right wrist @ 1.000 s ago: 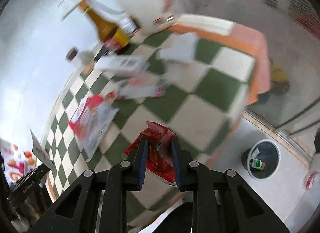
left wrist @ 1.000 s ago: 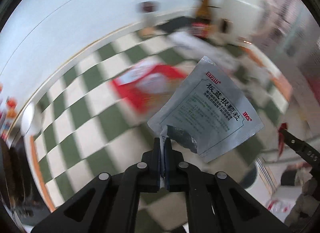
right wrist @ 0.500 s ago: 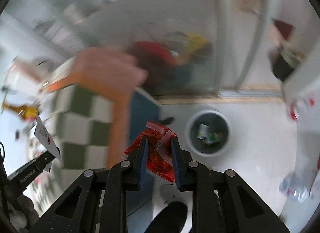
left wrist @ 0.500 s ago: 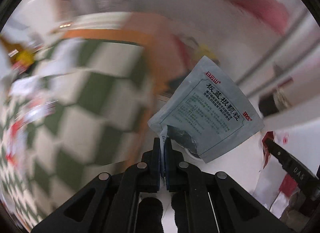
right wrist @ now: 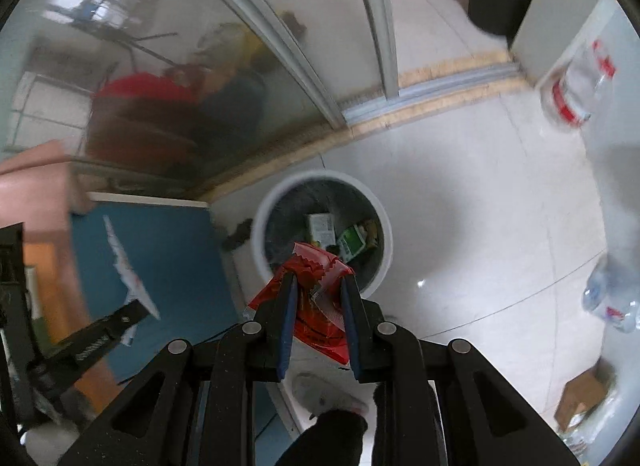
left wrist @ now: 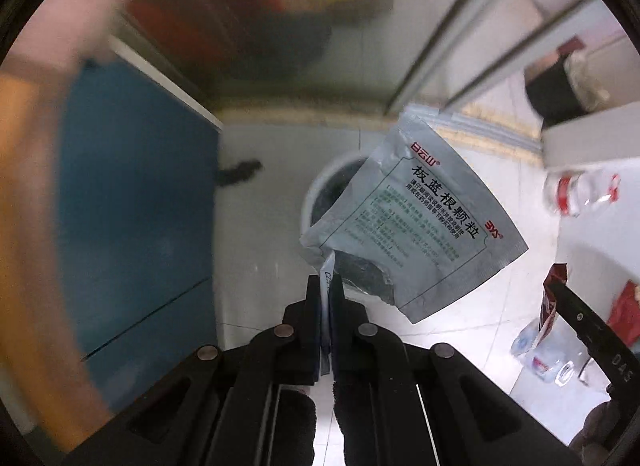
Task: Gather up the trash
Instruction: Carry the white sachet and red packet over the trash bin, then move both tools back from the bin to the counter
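My left gripper (left wrist: 329,286) is shut on the corner of a silver medicine sachet (left wrist: 416,221) with Chinese print, held in the air above the floor. Behind the sachet is the white-rimmed round trash bin (left wrist: 320,189). My right gripper (right wrist: 318,282) is shut on a crumpled red wrapper (right wrist: 316,298), held over the near rim of the same bin (right wrist: 260,221), which holds a few cartons and packets. The left gripper with its sachet shows at the left of the right wrist view (right wrist: 120,318).
A blue panel (left wrist: 132,201) under the table's orange edge stands left of the bin. Plastic water bottles (right wrist: 576,89) stand on the white tiled floor at right. A sliding glass door (right wrist: 280,45) is behind the bin. A dark bin (right wrist: 496,1) stands at far right.
Both grippers have swung away from the checkered table toward the floor. The trash bin is now close under both, each gripper keeping hold of its trash.
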